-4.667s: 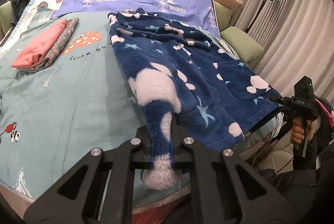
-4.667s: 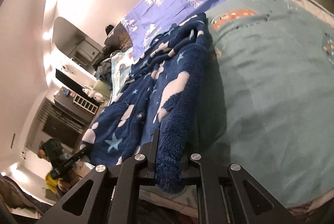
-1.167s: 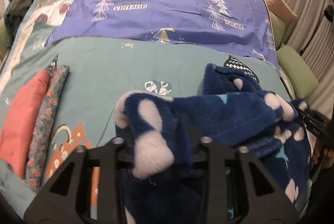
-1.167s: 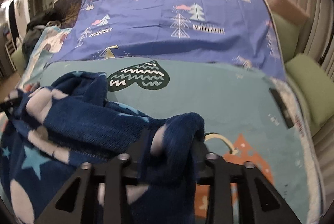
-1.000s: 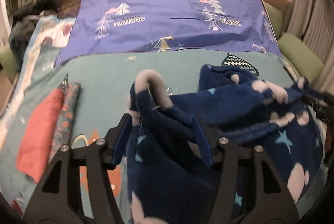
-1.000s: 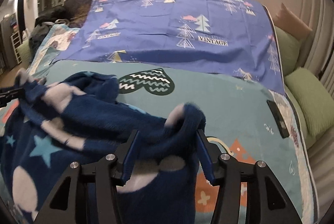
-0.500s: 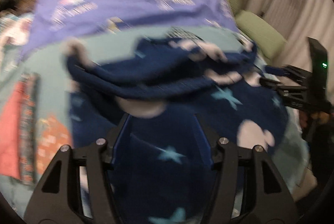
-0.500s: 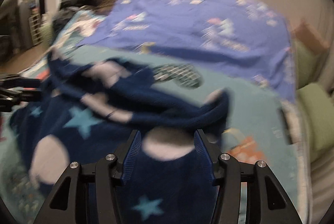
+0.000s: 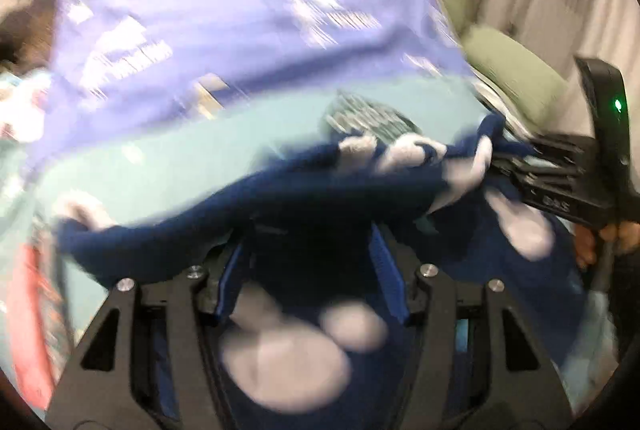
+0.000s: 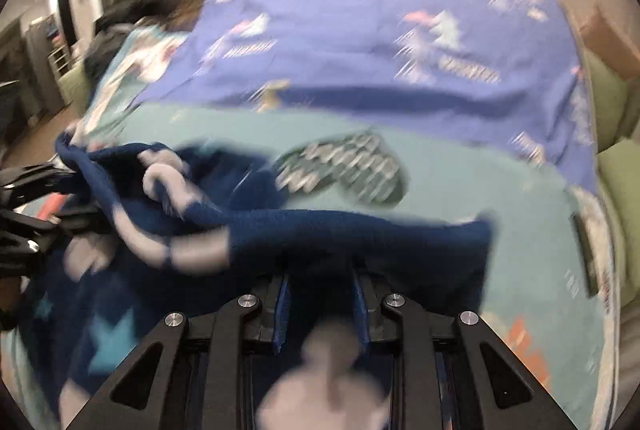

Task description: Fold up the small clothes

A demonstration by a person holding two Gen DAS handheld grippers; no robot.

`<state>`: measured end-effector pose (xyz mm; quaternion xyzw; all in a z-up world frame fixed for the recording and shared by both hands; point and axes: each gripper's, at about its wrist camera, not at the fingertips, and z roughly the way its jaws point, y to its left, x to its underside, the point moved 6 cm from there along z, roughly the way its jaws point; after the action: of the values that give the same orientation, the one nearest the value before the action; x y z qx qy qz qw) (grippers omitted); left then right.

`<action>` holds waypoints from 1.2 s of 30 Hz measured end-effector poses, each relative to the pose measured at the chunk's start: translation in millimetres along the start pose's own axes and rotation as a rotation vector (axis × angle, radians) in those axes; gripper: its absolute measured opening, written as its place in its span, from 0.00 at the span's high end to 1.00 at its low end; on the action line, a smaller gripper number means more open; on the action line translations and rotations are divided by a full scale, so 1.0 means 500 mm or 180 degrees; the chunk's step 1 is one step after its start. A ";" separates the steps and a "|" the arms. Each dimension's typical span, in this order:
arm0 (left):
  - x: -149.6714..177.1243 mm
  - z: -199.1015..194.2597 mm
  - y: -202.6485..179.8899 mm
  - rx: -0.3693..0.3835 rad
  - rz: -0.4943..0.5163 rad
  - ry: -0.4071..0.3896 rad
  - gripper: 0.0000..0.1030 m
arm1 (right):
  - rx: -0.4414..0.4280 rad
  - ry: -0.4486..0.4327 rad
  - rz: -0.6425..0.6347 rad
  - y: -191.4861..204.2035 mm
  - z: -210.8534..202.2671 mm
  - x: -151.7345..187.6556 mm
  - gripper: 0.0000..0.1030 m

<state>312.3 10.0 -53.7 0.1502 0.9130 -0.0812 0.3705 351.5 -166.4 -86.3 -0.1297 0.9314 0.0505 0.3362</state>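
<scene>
both pictures are smeared with motion blur. the bed (image 10: pixel 440 197) carries a teal sheet with cartoon prints, among them a dark heart with wavy lines (image 10: pixel 348 169) near the middle of the bed. a purple cover with tree prints (image 10: pixel 380 41) lies across the far part of the bed, up against a pale wall. green cushions (image 9: pixel 516 69) and a tan one sit at the bed's right edge, with light curtains behind them. at the bed's left side, a dim room with shelves and a heap of dark clothes shows in the right wrist view. a red folded piece (image 9: pixel 28 310) lies on the bed at its left edge.

the navy fleece garment (image 9: pixel 320 197) with white blobs and pale stars is spread over the near part of the bed, its folded-over edge running as a thick band across both views.

the left gripper (image 9: pixel 312 282) has its fingers spread apart, fleece lying between them but not pinched. the right gripper (image 10: pixel 320 310) likewise stands parted, fleece lying loose in the gap.
</scene>
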 end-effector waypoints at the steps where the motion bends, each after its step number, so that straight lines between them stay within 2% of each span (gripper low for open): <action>1: -0.006 0.017 0.021 -0.0202 -0.0007 -0.0023 0.41 | 0.0092 0.0085 0.0045 -0.015 0.027 -0.004 0.74; 3: 0.021 0.071 0.072 -0.0485 -0.0171 0.0301 0.41 | 0.0164 0.0446 0.0205 -0.042 0.083 0.015 0.75; 4: 0.040 0.082 0.086 -0.0468 -0.0254 0.0425 0.41 | 0.0139 0.0618 0.0293 -0.052 0.103 0.031 0.75; 5: 0.054 0.080 0.093 -0.0414 -0.0318 0.0445 0.41 | 0.0058 0.0637 0.0396 -0.061 0.103 0.043 0.75; 7: 0.074 0.047 0.103 -0.0366 -0.0414 0.0364 0.41 | -0.0036 0.0433 0.0537 -0.080 0.057 0.049 0.74; 10: 0.098 -0.034 0.108 -0.0363 -0.0491 0.0214 0.41 | 0.0062 0.0268 0.0588 -0.104 -0.024 0.071 0.74; 13: 0.146 -0.117 0.112 -0.0325 -0.0590 0.0088 0.41 | 0.0078 0.0206 0.0668 -0.123 -0.123 0.138 0.70; 17: 0.266 -0.208 0.113 -0.0339 -0.0765 0.0127 0.38 | 0.0038 0.0283 0.0839 -0.129 -0.215 0.254 0.65; 19: 0.313 -0.230 0.113 -0.0321 -0.0867 0.0200 0.38 | -0.0069 0.0310 0.0948 -0.131 -0.250 0.314 0.62; 21: 0.356 -0.250 0.111 -0.0217 -0.0960 0.0242 0.38 | -0.0334 0.0299 0.1050 -0.113 -0.281 0.365 0.56; 23: 0.391 -0.264 0.108 -0.0024 -0.1136 0.0239 0.38 | -0.0599 0.0283 0.1132 -0.098 -0.296 0.395 0.51; 25: 0.410 -0.257 0.099 0.0264 -0.1286 0.0264 0.37 | -0.0747 0.0250 0.1196 -0.085 -0.303 0.421 0.39; 27: 0.415 -0.238 0.095 0.0242 -0.1343 0.0303 0.37 | -0.0865 0.0274 0.1309 -0.082 -0.278 0.431 0.37; 28: 0.415 -0.225 0.096 0.0199 -0.1368 0.0316 0.38 | -0.0869 0.0303 0.1412 -0.085 -0.258 0.431 0.38; 29: 0.413 -0.211 0.096 0.0220 -0.1414 0.0327 0.44 | -0.0860 0.0332 0.1550 -0.088 -0.238 0.429 0.44; 30: 0.415 -0.208 0.096 0.0224 -0.1451 0.0314 0.61 | -0.0905 0.0353 0.1672 -0.086 -0.225 0.426 0.84; 31: 0.413 -0.209 0.094 0.0221 -0.1463 0.0314 0.65 | -0.0888 0.0389 0.1713 -0.083 -0.221 0.424 0.85; 33: 0.418 -0.231 0.086 0.0095 -0.1374 0.0281 0.70 | -0.0682 0.0363 0.1719 -0.085 -0.234 0.415 0.86; 36: 0.451 -0.250 0.087 0.0053 -0.1326 0.0314 0.71 | -0.0480 0.0401 0.1524 -0.089 -0.253 0.419 0.85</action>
<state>92.0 131.8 -124.5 -0.0349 0.9406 -0.1562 0.2993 131.0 -275.6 -123.3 0.0669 0.9483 0.1897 0.2454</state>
